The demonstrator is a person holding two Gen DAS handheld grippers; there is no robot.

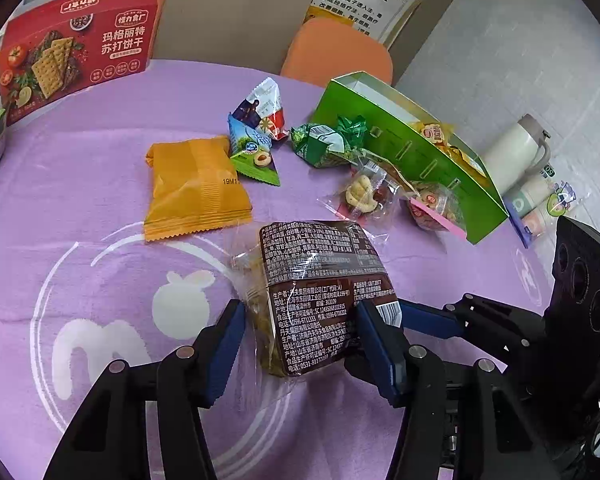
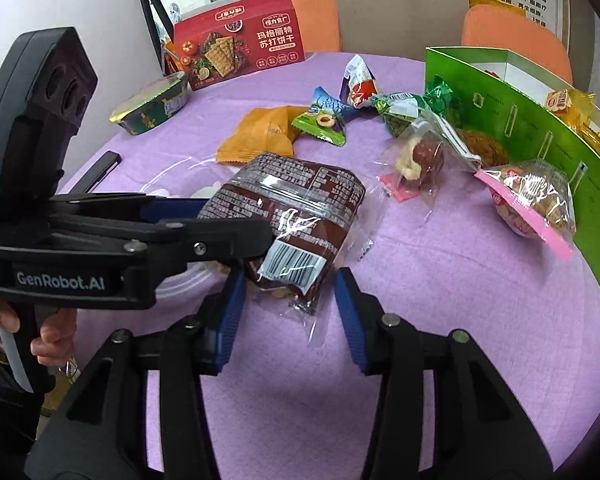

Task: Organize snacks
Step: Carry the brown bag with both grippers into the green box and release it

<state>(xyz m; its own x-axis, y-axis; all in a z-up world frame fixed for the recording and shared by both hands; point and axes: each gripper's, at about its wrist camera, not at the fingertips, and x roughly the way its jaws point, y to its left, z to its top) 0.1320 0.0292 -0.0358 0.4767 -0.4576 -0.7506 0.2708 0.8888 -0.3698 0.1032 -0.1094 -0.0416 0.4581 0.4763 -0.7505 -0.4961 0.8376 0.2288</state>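
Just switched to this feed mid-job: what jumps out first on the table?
The brown snack packet lies in the middle of the purple cloth, with the left gripper straddling its near end and the right gripper open just short of it. Behind it to the right stands a bright green box on its side with wrapped snacks against it. A red cracker box stands at the far left.
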